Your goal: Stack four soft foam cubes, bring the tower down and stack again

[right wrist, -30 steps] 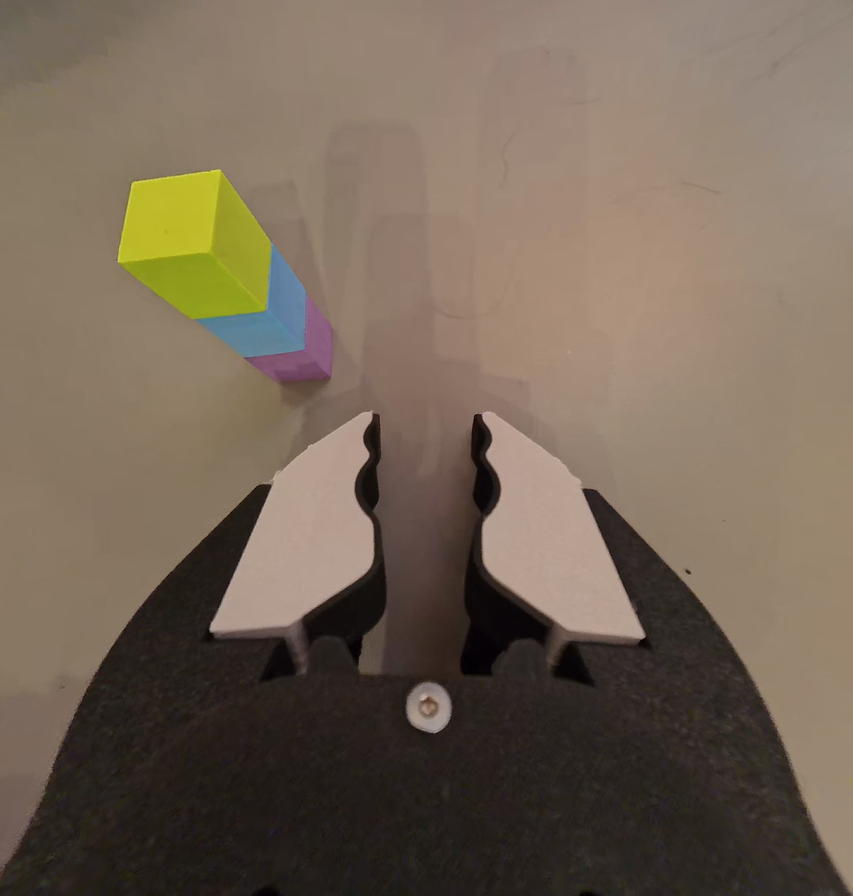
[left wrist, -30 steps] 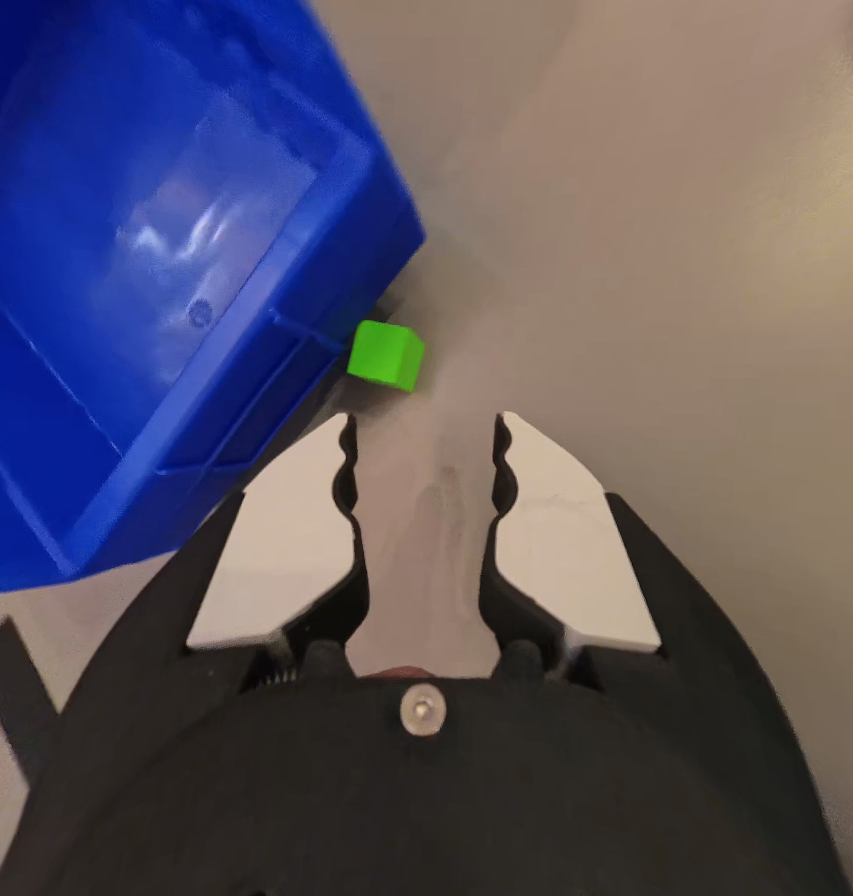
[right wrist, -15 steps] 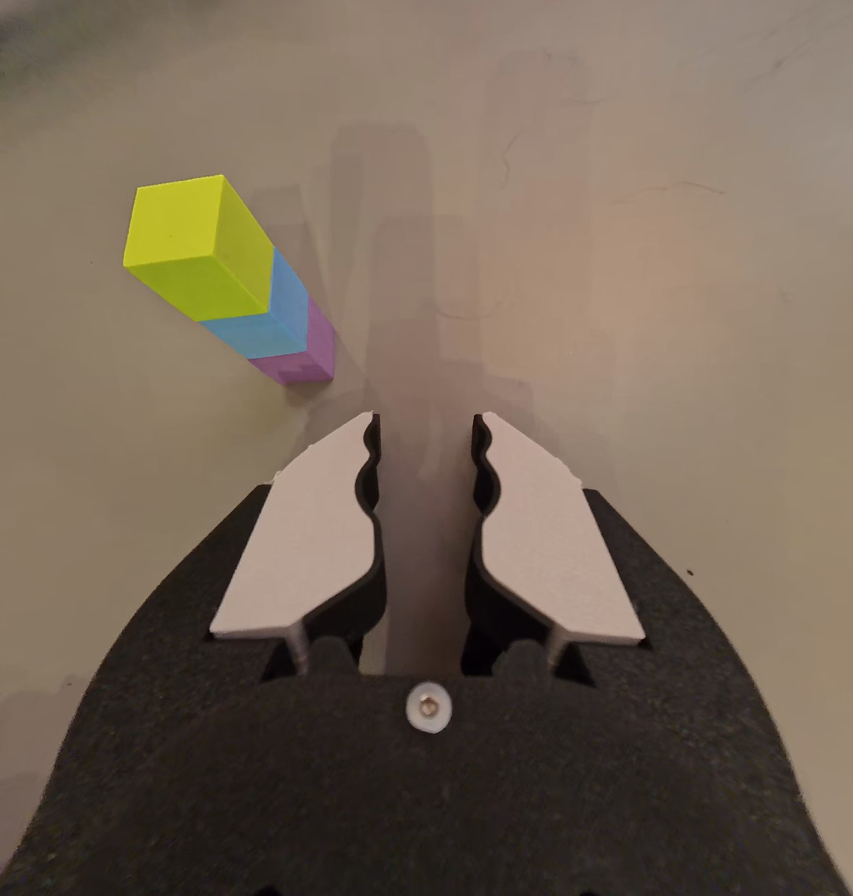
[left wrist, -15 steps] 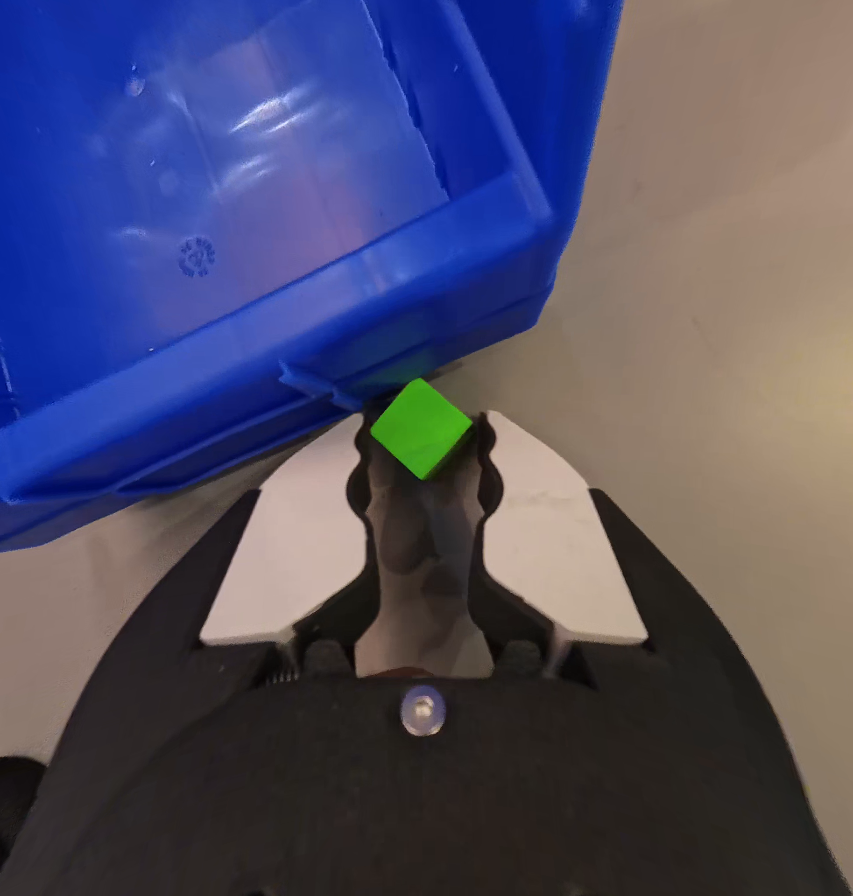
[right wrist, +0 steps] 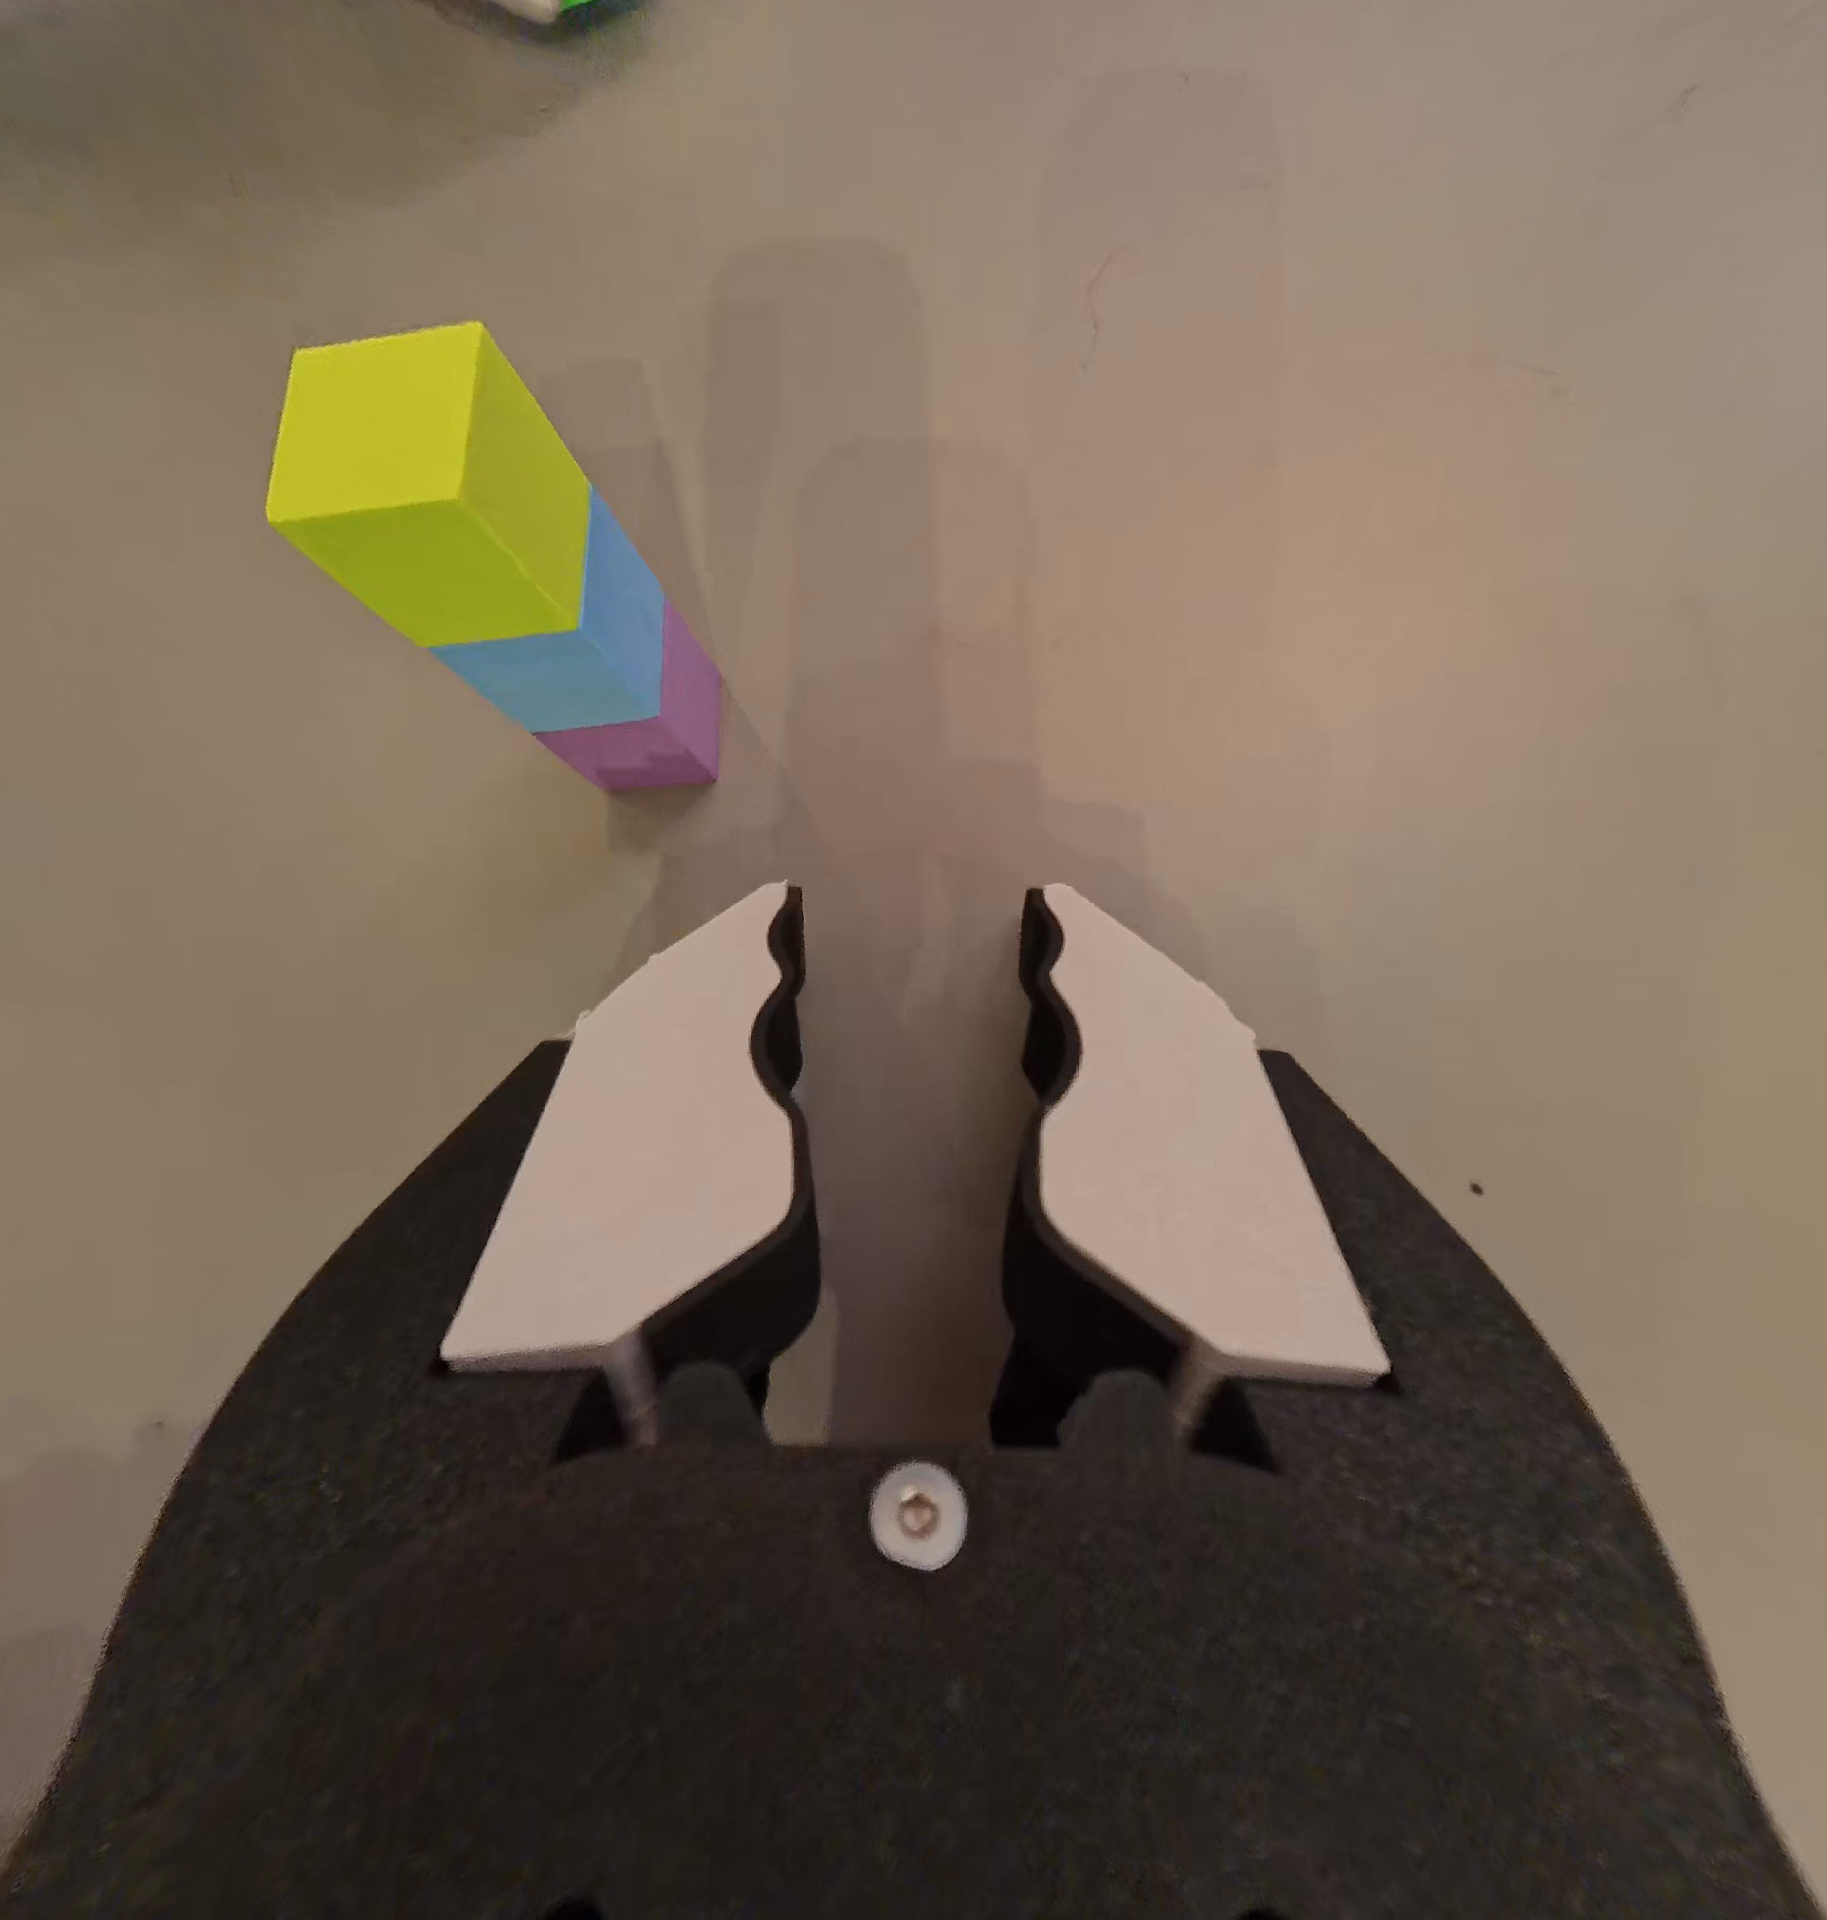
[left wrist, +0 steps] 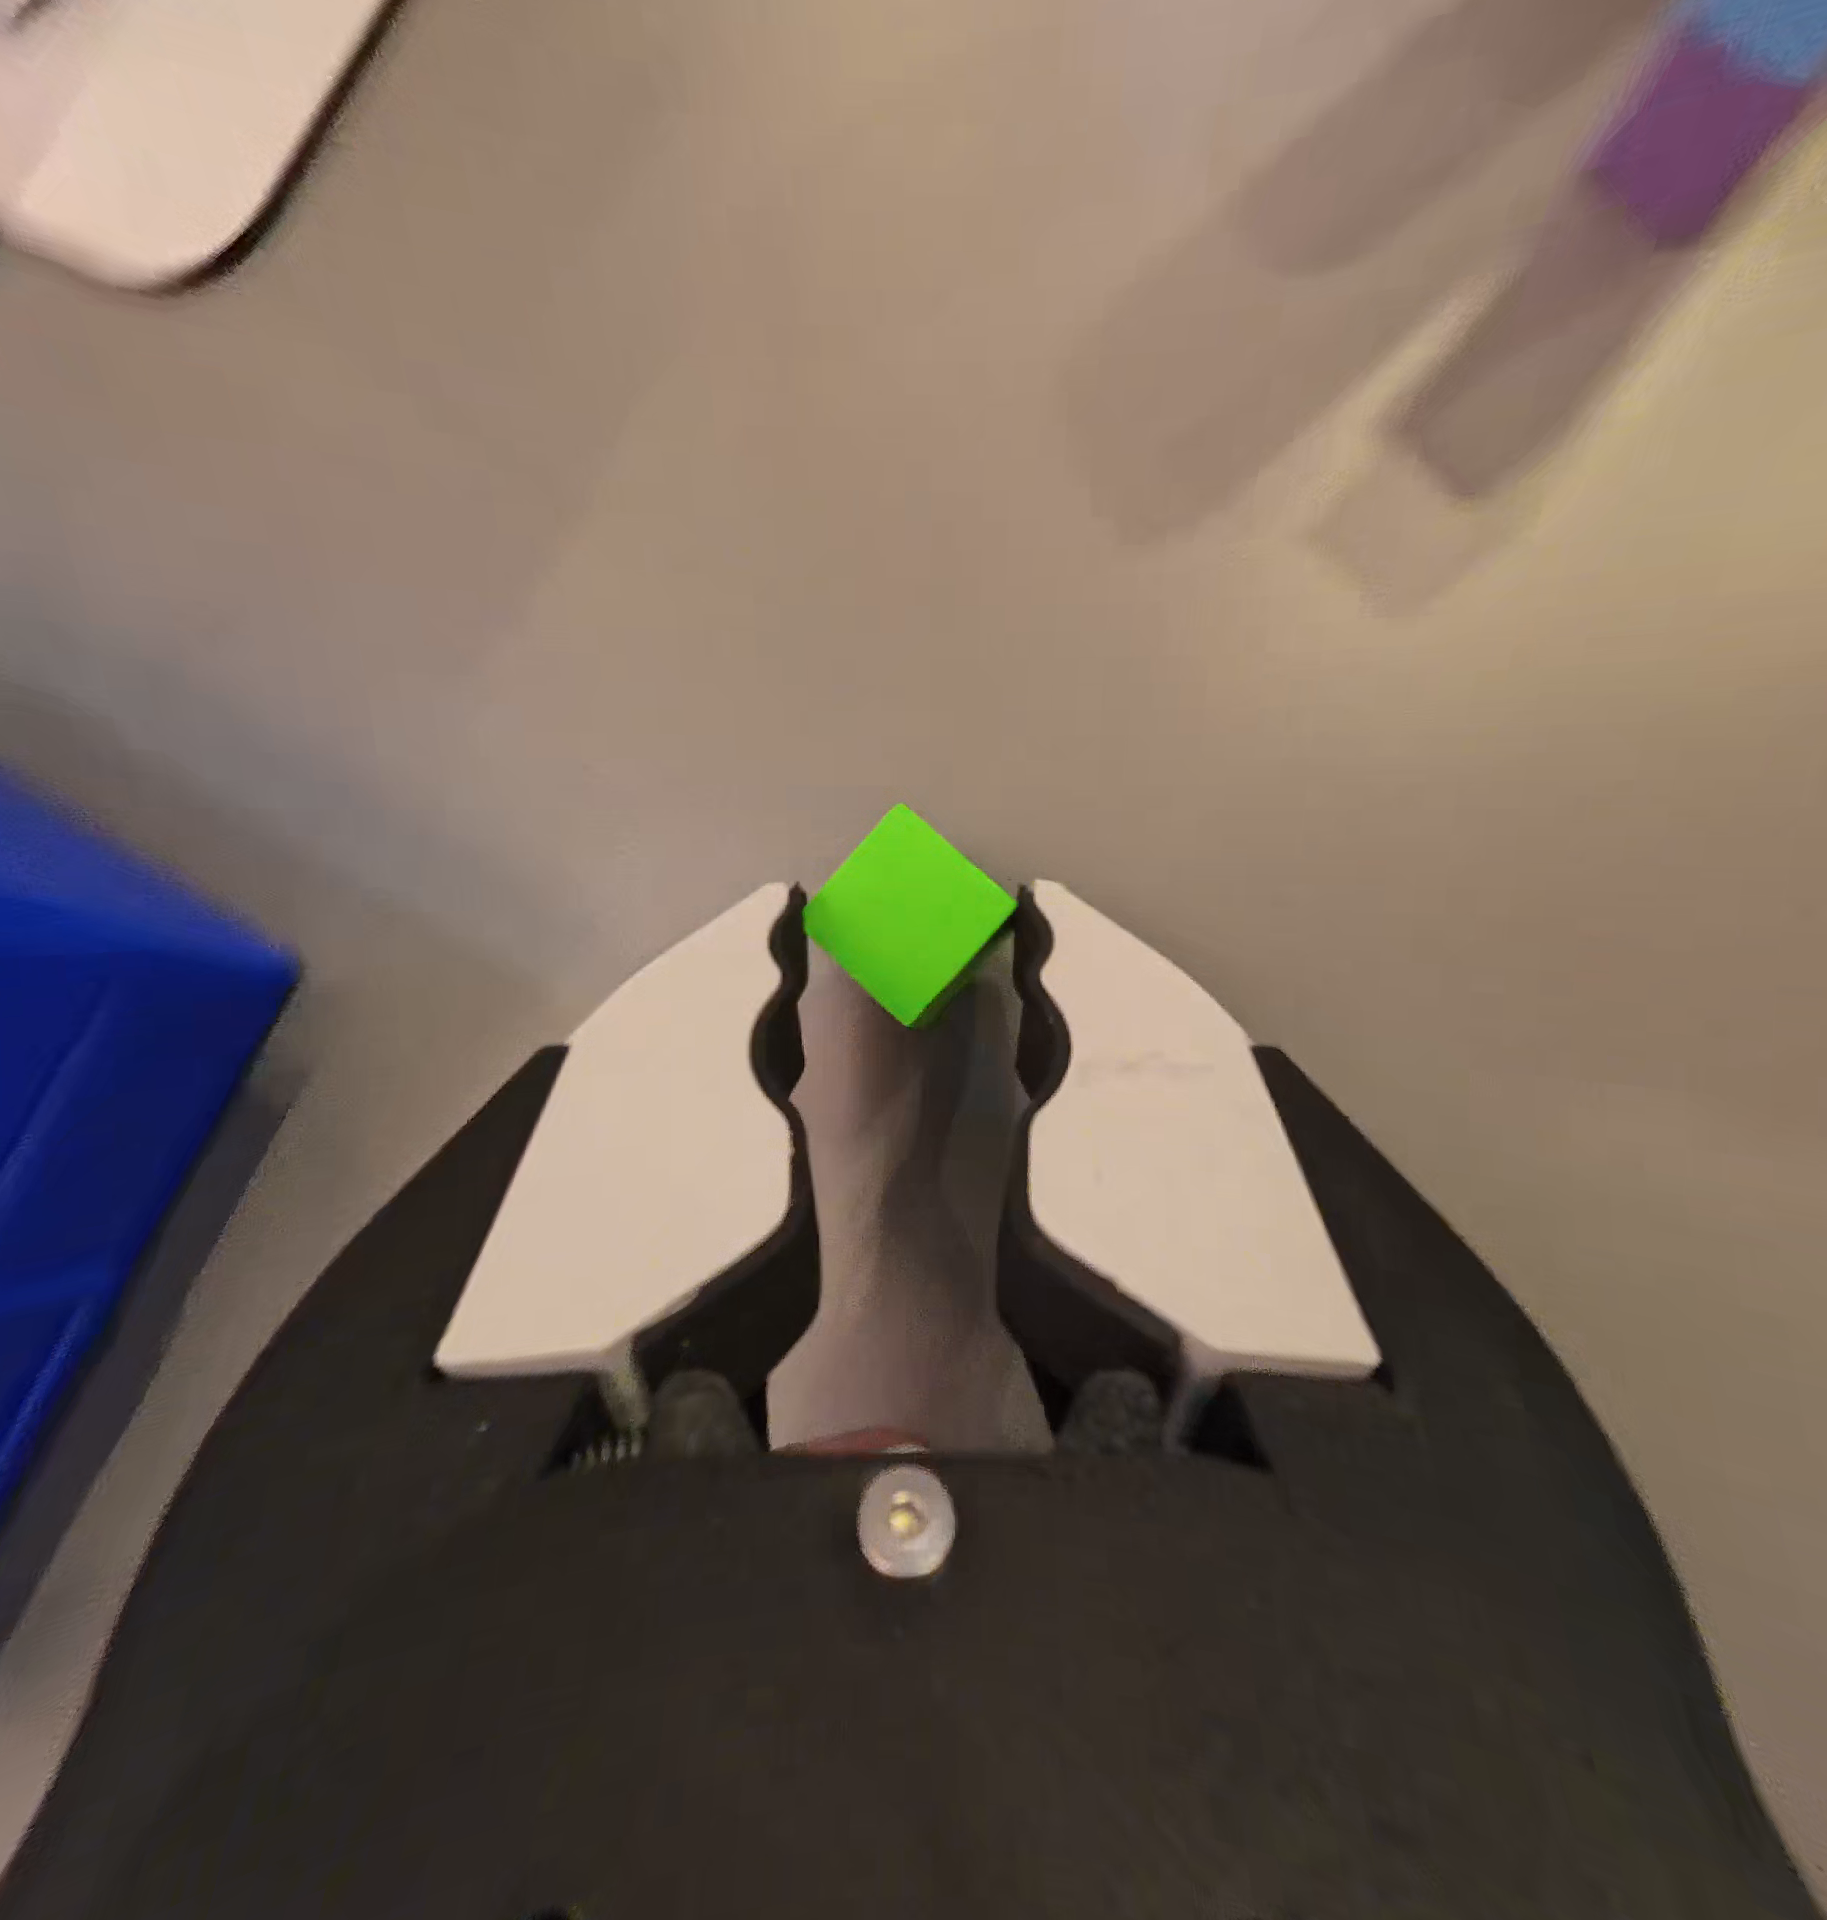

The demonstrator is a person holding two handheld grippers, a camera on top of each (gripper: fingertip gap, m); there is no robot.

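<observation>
Both pads of the left gripper (left wrist: 909,904) pinch a green cube (left wrist: 907,914) by its corners; the right gripper (right wrist: 911,909) stands partly open, holding nothing.

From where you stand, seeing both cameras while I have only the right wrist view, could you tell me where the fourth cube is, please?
Observer: The green cube is gripped corner to corner between the left gripper's fingertips, clear of the table.
Operator: Thank you. Is anything else near it?
Observer: A blue bin sits at the left edge of that view, apart from the cube.
Operator: Can that camera see my tower?
Observer: Only partly: the purple cube and a bit of the light blue cube above it show blurred at the top right corner.
</observation>
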